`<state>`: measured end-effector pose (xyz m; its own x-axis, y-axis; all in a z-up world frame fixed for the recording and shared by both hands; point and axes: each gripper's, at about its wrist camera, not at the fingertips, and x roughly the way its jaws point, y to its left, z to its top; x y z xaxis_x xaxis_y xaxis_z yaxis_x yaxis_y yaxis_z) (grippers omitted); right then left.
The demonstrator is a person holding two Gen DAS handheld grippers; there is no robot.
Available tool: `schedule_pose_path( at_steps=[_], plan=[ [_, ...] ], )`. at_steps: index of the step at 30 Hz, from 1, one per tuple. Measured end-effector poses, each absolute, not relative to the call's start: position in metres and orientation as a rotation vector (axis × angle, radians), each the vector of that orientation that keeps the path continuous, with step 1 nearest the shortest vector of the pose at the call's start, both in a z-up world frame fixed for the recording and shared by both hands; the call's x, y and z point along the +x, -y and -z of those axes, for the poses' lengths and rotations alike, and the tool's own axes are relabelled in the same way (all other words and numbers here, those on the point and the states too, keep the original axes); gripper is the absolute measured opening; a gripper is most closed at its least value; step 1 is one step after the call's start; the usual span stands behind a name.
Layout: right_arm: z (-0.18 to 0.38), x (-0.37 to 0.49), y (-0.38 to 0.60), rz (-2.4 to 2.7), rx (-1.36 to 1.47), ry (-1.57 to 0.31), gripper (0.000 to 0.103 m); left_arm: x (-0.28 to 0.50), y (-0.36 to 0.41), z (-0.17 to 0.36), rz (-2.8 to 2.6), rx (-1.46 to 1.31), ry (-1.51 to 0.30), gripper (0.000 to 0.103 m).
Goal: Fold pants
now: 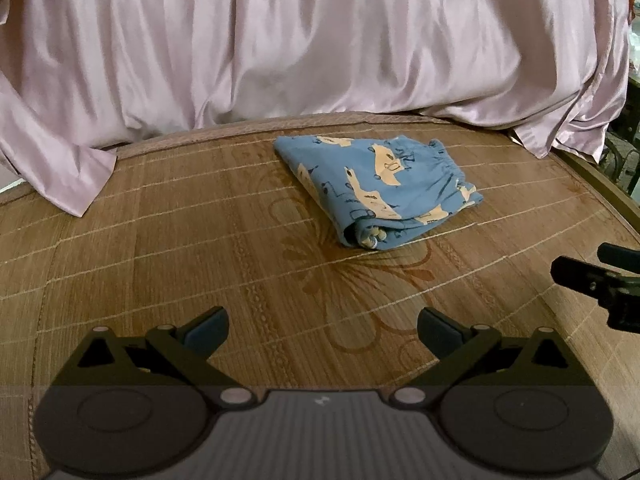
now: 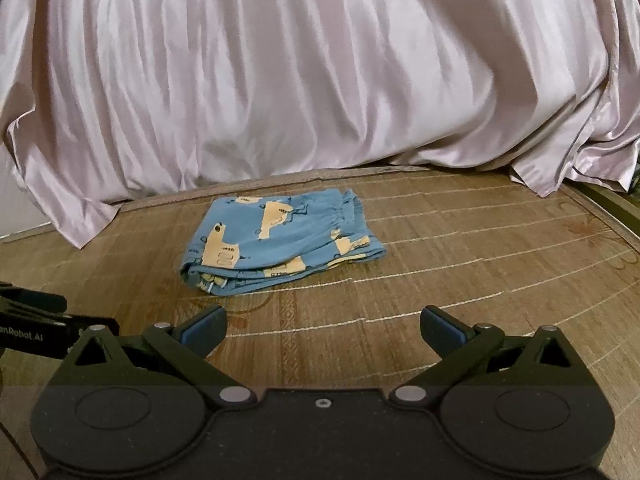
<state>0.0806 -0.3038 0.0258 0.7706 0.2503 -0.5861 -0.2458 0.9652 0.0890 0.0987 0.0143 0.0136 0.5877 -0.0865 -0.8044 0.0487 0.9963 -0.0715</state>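
Note:
Small blue pants (image 1: 372,184) printed with yellow vehicles lie folded into a compact bundle on the woven bamboo mat (image 1: 160,248). The elastic waistband faces the far right and the folded edge points toward me. My left gripper (image 1: 322,332) hovers open well short of the pants, nothing between its fingers. In the right wrist view the same pants (image 2: 280,244) sit ahead and left of my right gripper (image 2: 323,330), which is also open and holds nothing. The right gripper's black tips (image 1: 600,280) show at the right edge of the left wrist view.
A pale lilac satin sheet (image 1: 320,40) hangs in folds behind the mat, its hem resting on the far edge. The mat's dark right border (image 2: 612,208) curves away at the far right. Part of the left gripper's body (image 2: 36,320) shows at the left edge of the right wrist view.

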Motion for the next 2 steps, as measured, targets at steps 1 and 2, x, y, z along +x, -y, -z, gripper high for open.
schedule_pose_path(
  at_steps=[1, 2],
  plan=[
    [-0.0252, 0.0806, 0.3038, -0.271, 0.005, -0.64, 0.102, 0.0988, -0.0139, -0.0135, 0.081, -0.041, -0.941, 0.103],
    [-0.0247, 0.0807, 0.3034, -0.272, 0.003, -0.644, 0.102, 0.0991, -0.0137, -0.0132, 0.084, -0.041, -0.944, 0.103]
  ],
)
